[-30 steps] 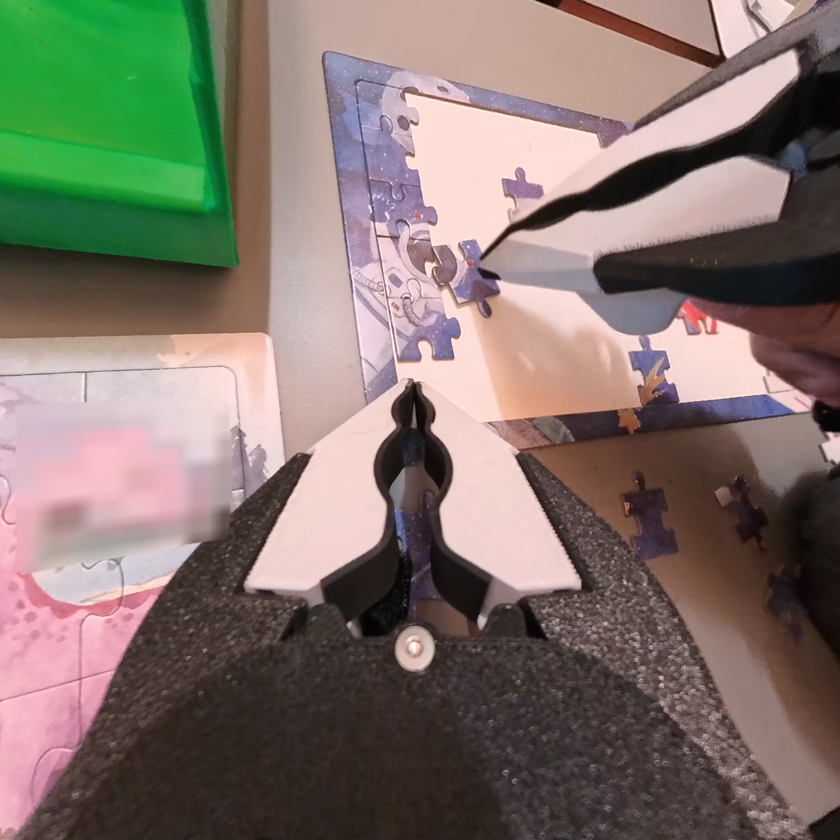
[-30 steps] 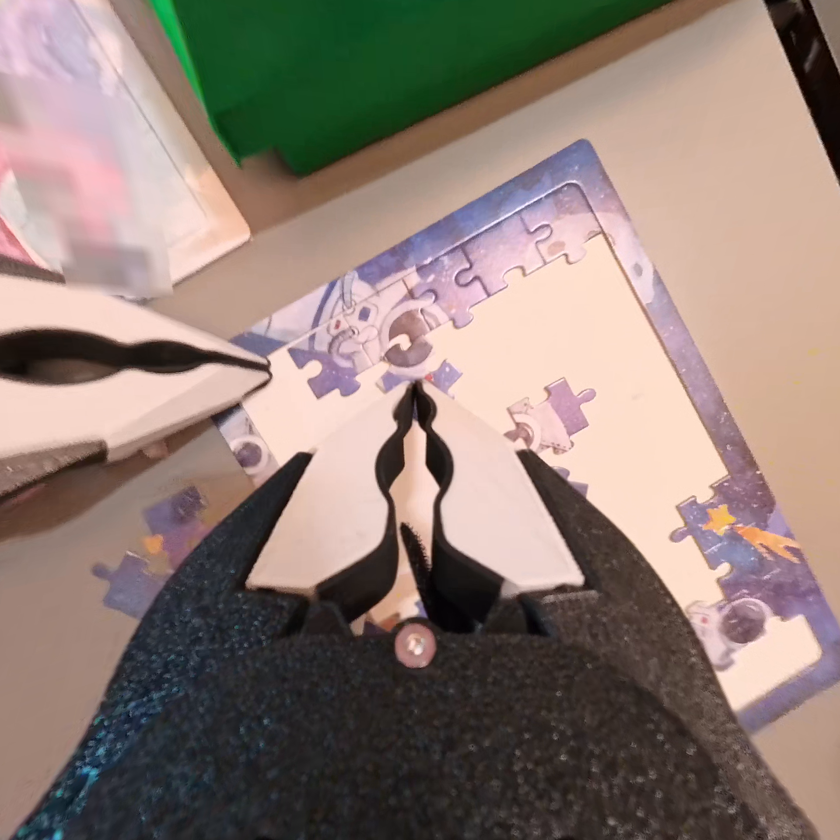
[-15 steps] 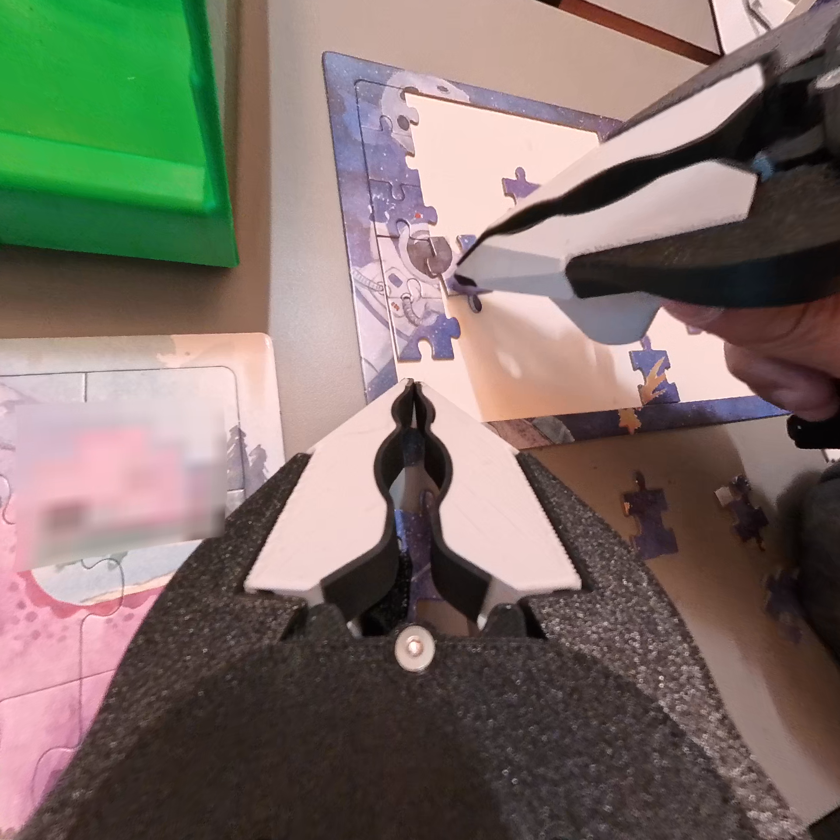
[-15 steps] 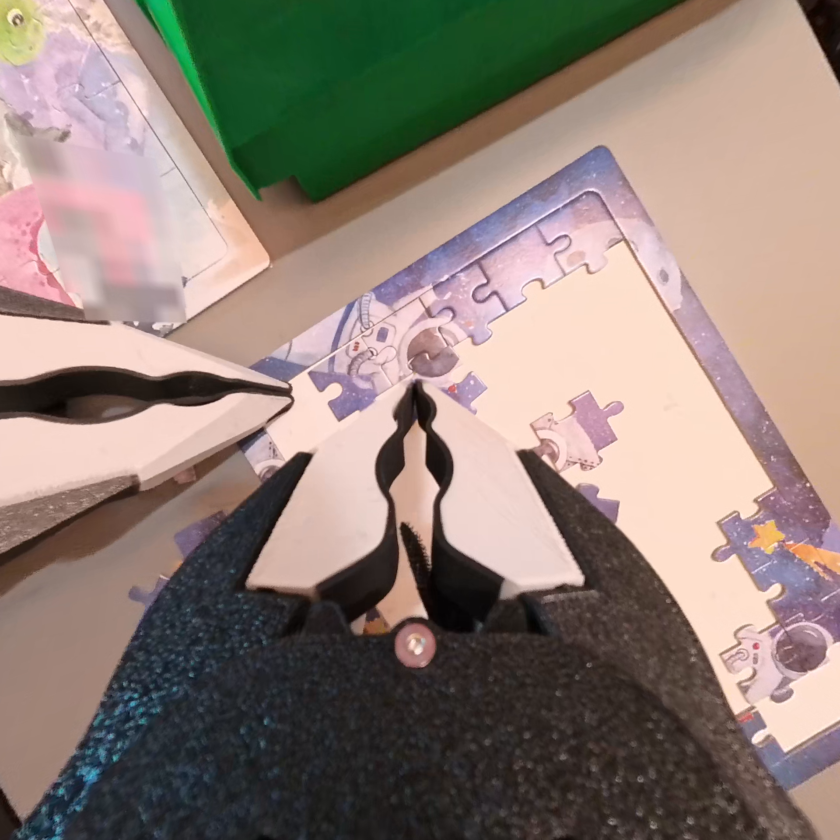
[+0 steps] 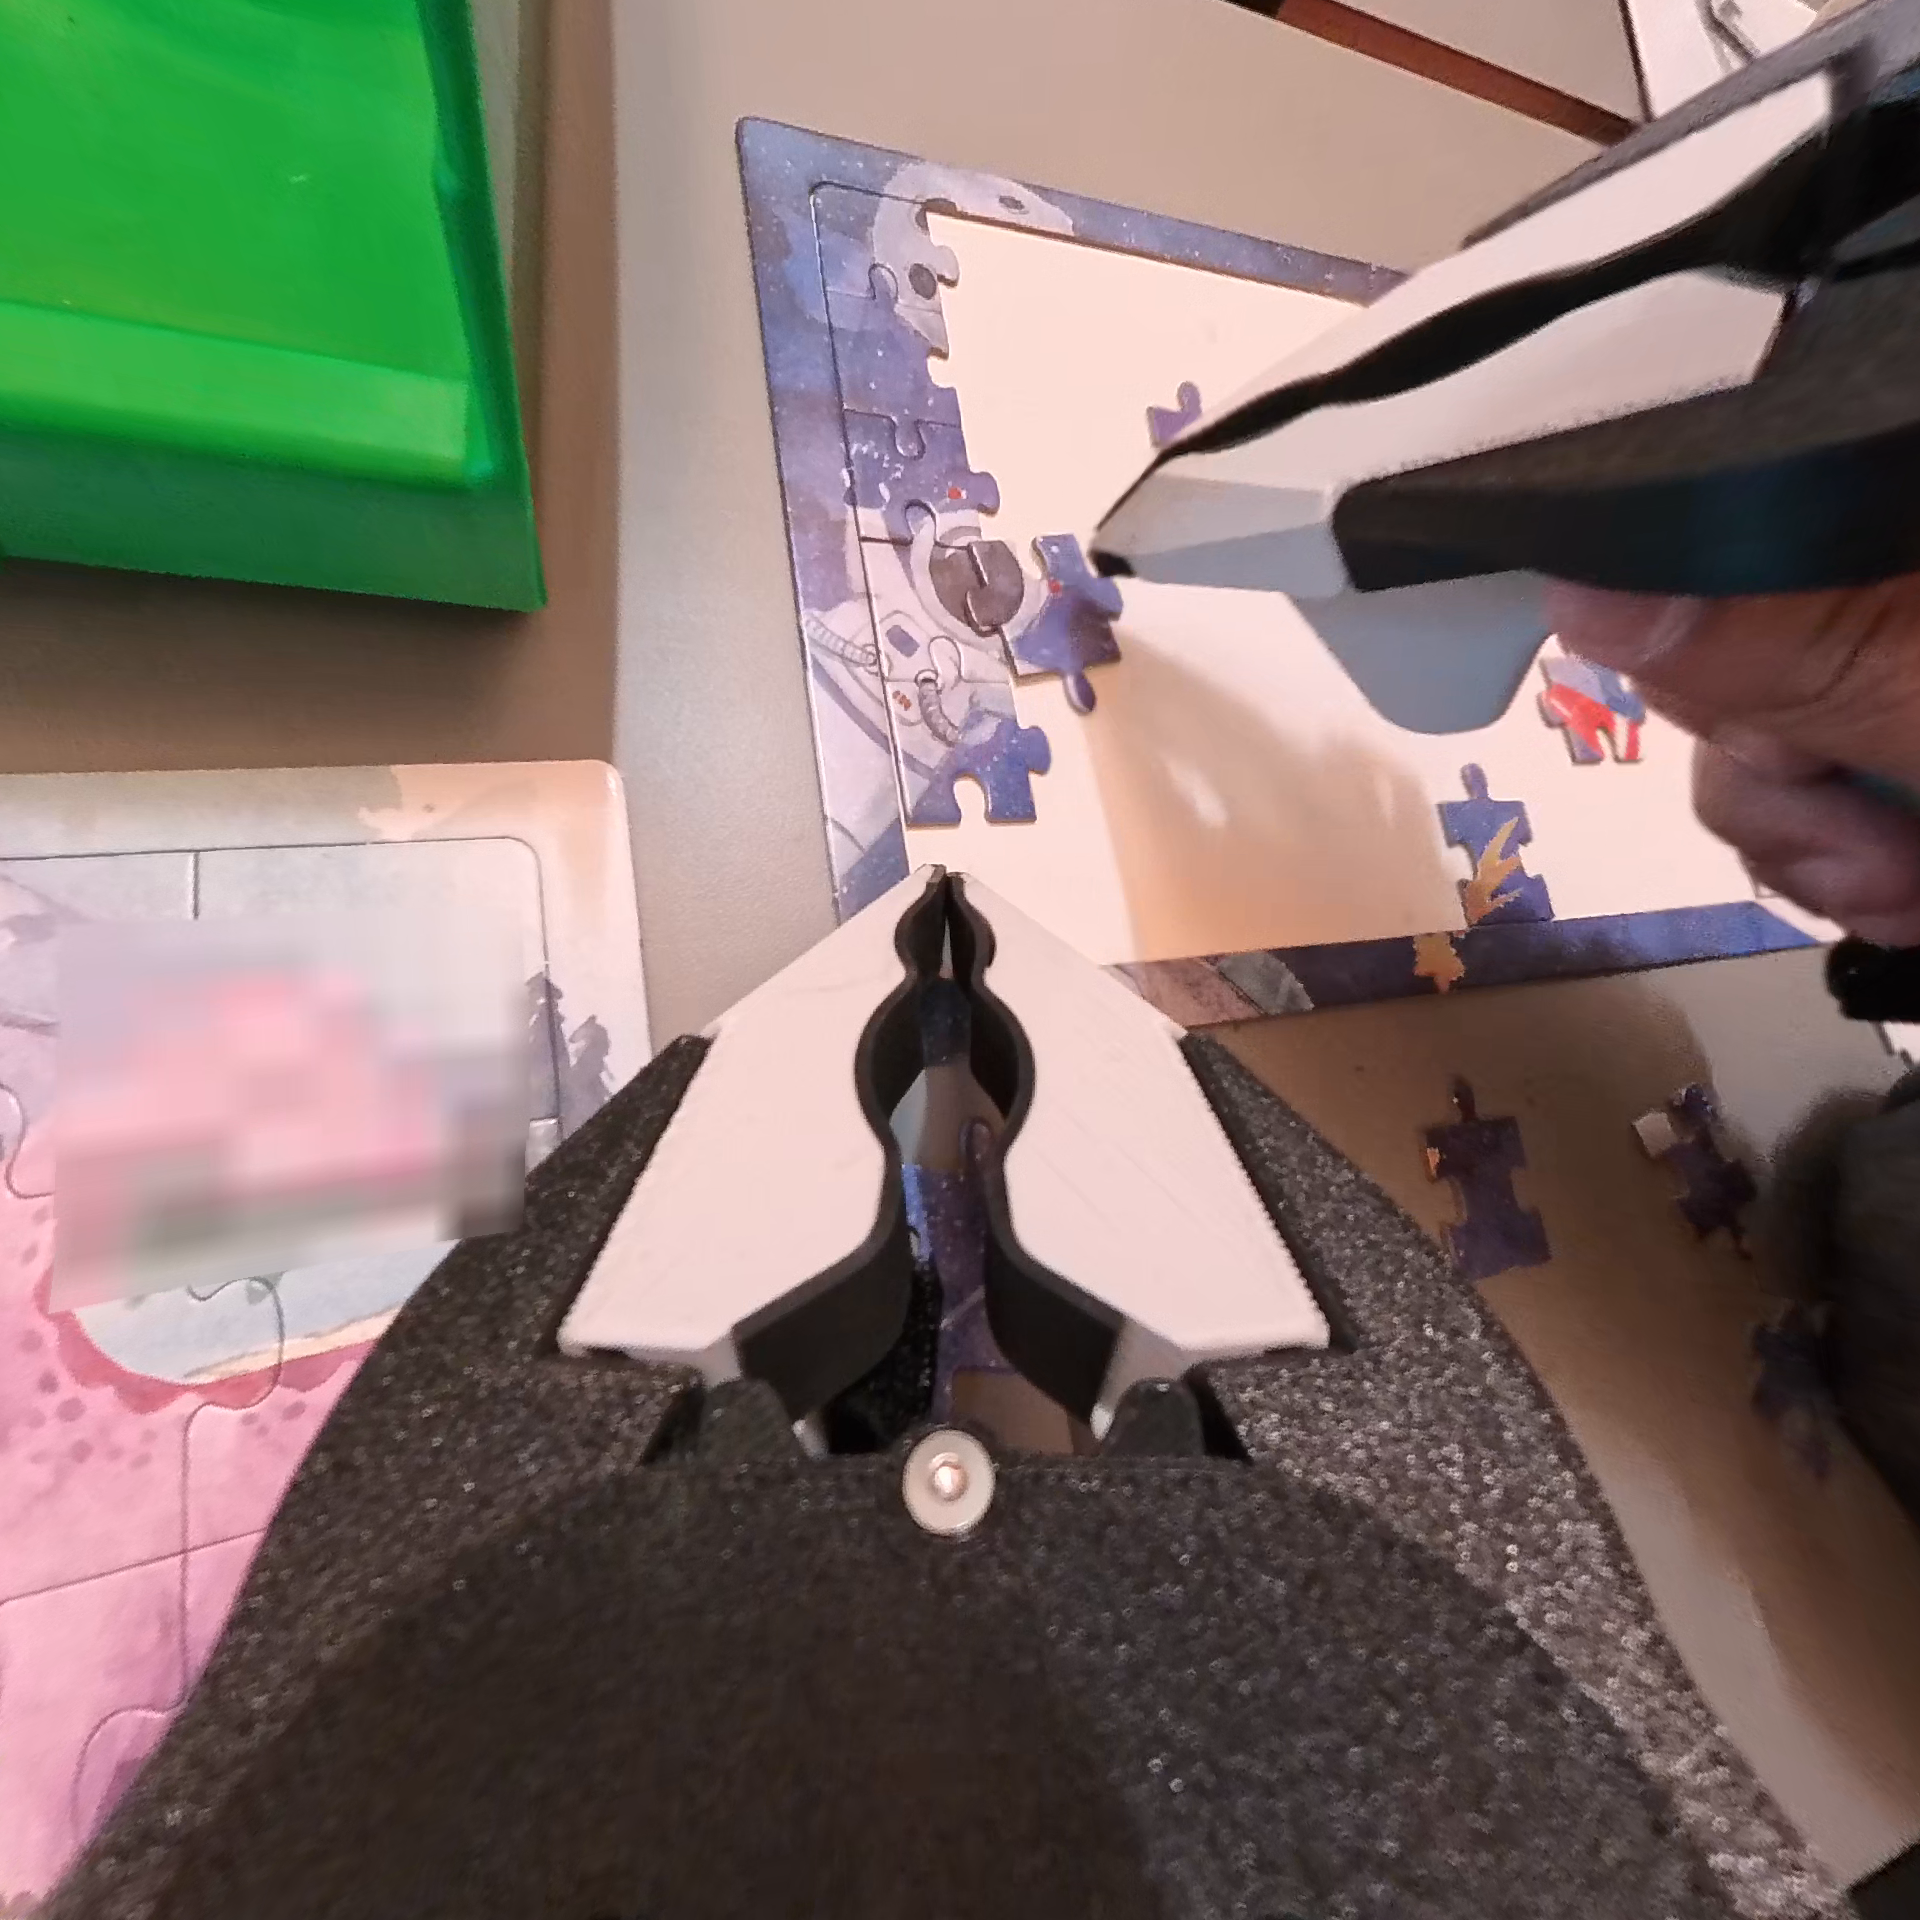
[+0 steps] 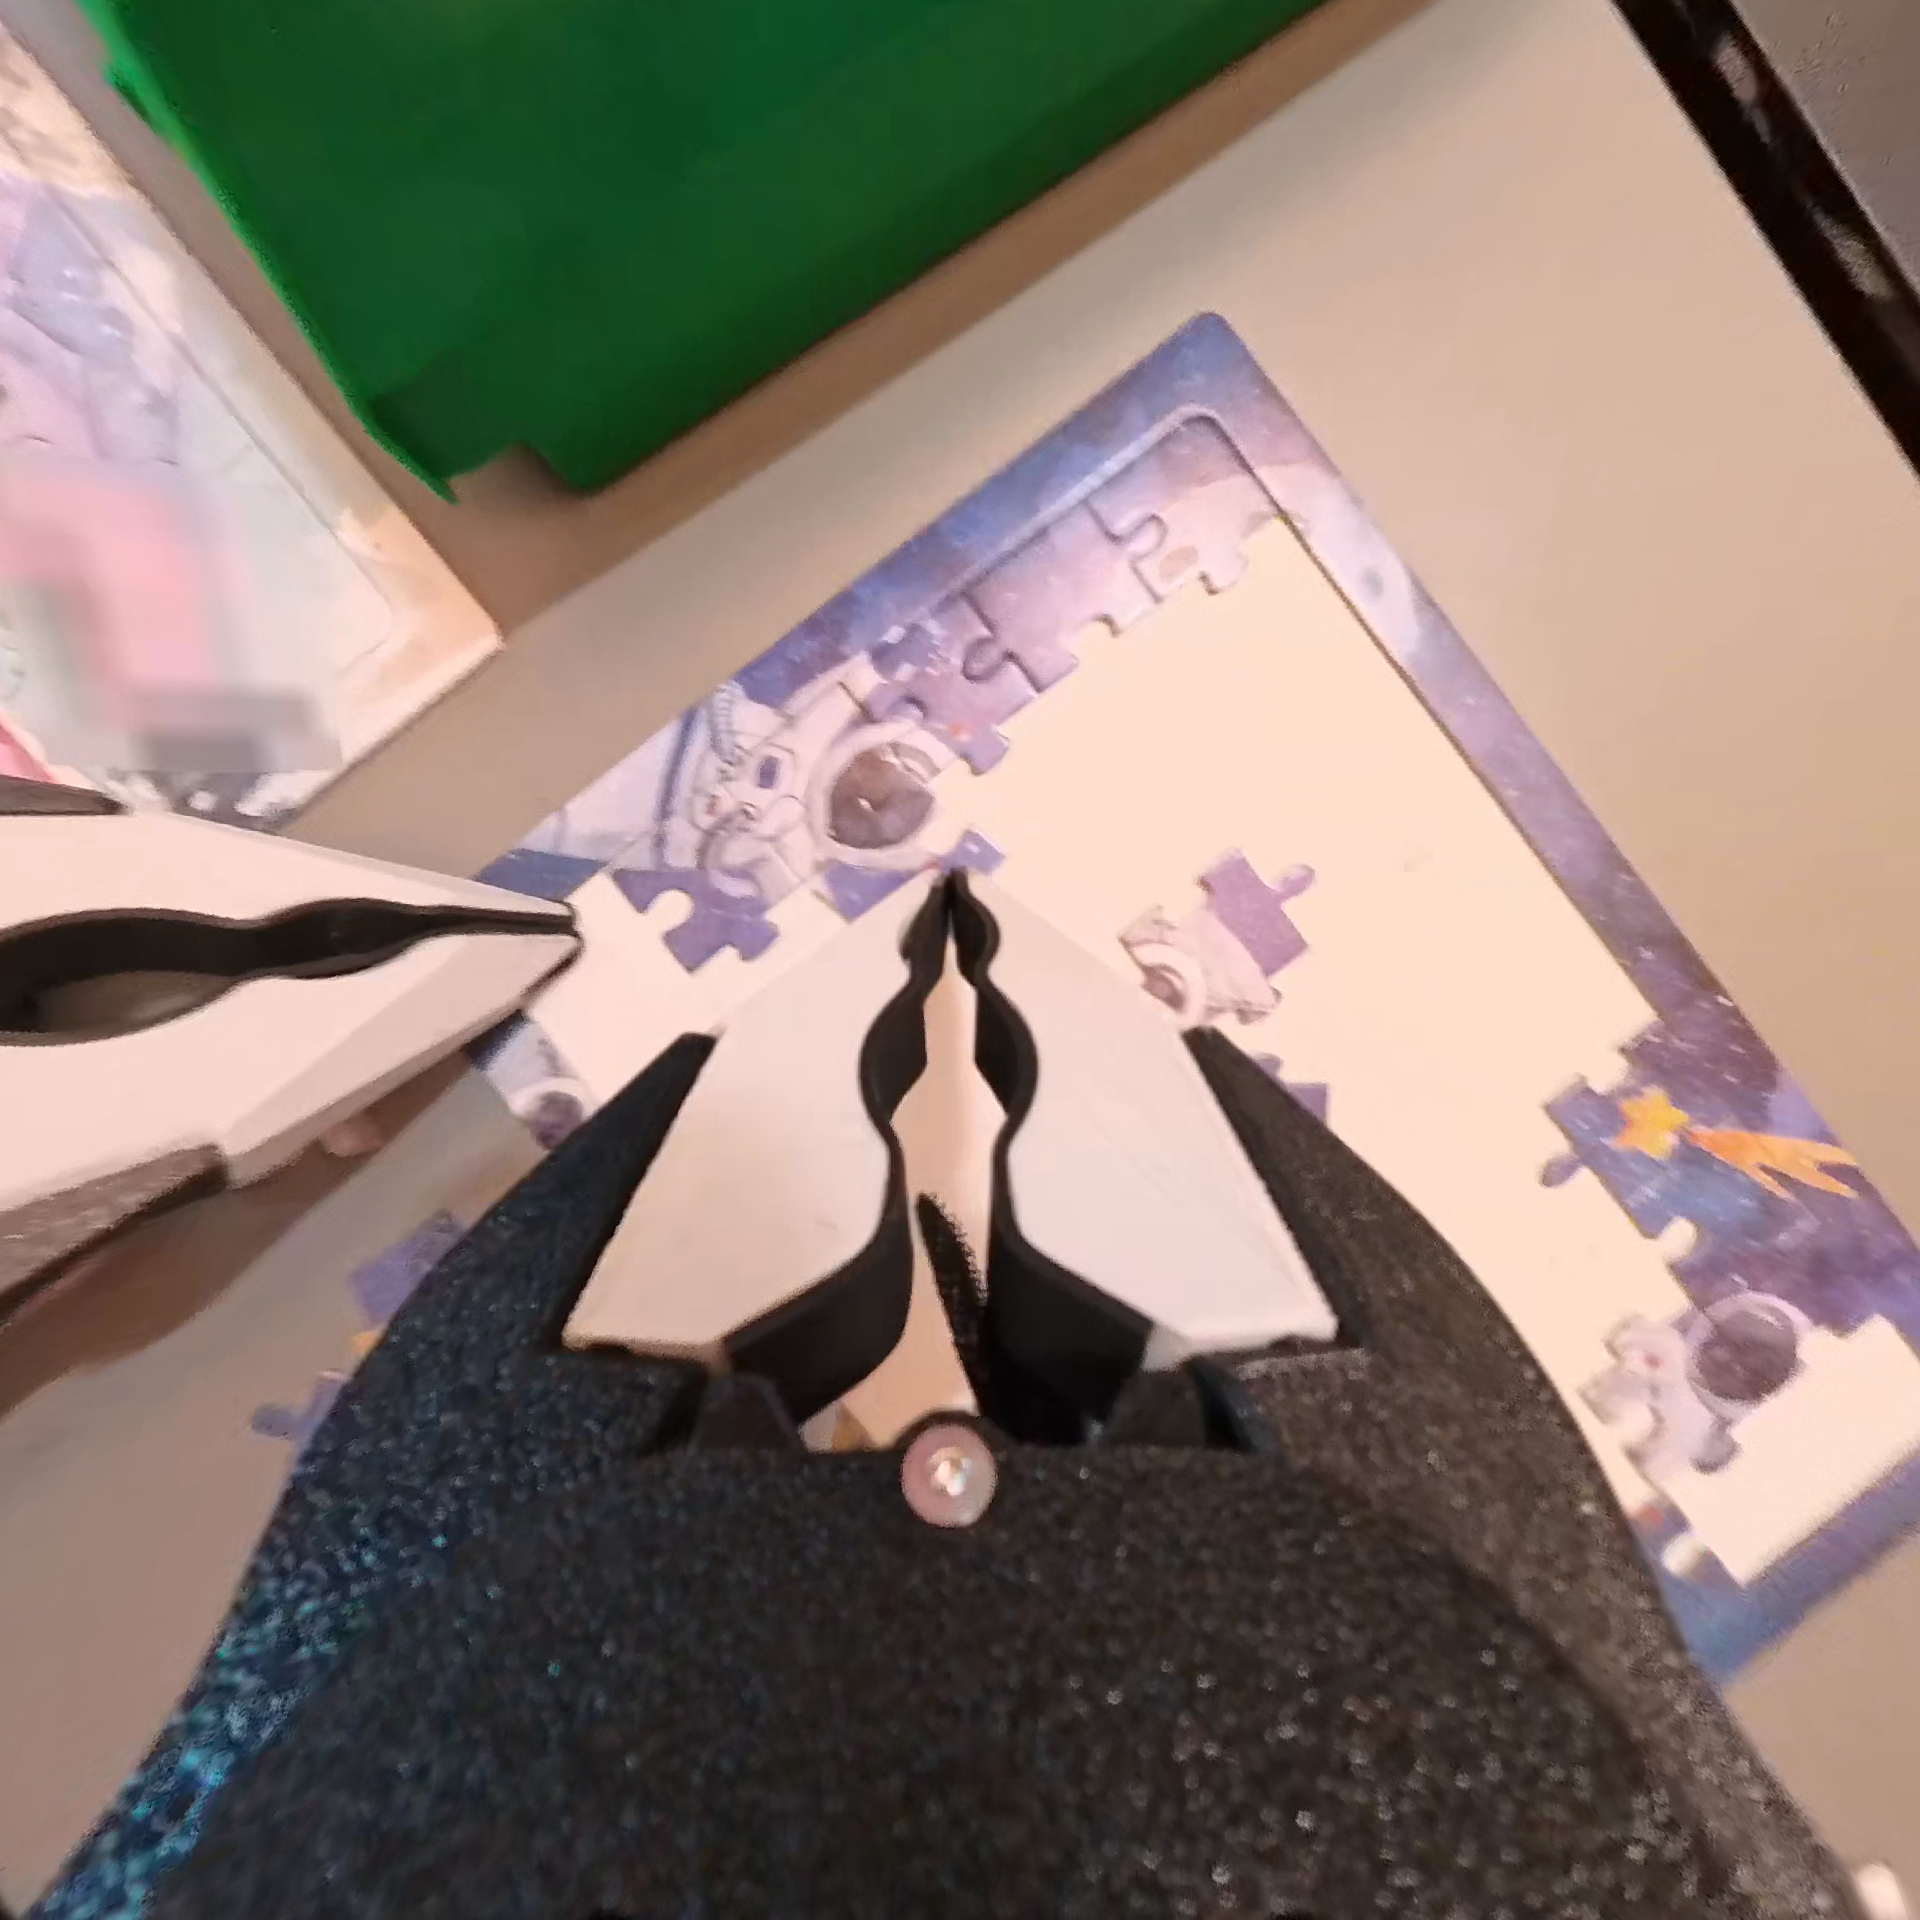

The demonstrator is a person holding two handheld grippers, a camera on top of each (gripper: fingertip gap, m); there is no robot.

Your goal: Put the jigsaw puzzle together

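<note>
The blue space puzzle tray (image 5: 790,416) lies on the table, with a cream bare middle. A column of fitted pieces runs down its left side. A blue piece with half an astronaut helmet (image 5: 1070,613) sits joined to them, so the helmet (image 6: 883,805) reads as a full circle. My right gripper (image 5: 1107,556) is shut and empty, its tip touching that piece's upper right corner; in its own view the right gripper (image 6: 951,883) covers most of the piece. My left gripper (image 5: 943,878) is shut over the tray's near corner, and it shows at the left of the right wrist view (image 6: 566,914).
A green bin (image 5: 239,291) stands far left. A pink puzzle board (image 5: 312,935) lies near left. Loose pieces lie in the tray: a rocket piece (image 5: 1590,712), a comet piece (image 5: 1496,862), an astronaut piece (image 6: 1216,940). More lie on the table (image 5: 1486,1195). A hand (image 5: 1766,748) holds the right gripper. The gap from one gripper's tips to the other's is roughly 8 cm.
My right gripper pushed the helmet piece left until it closed against the fitted pieces, then drew back a little to the right. My left gripper has stayed still.
</note>
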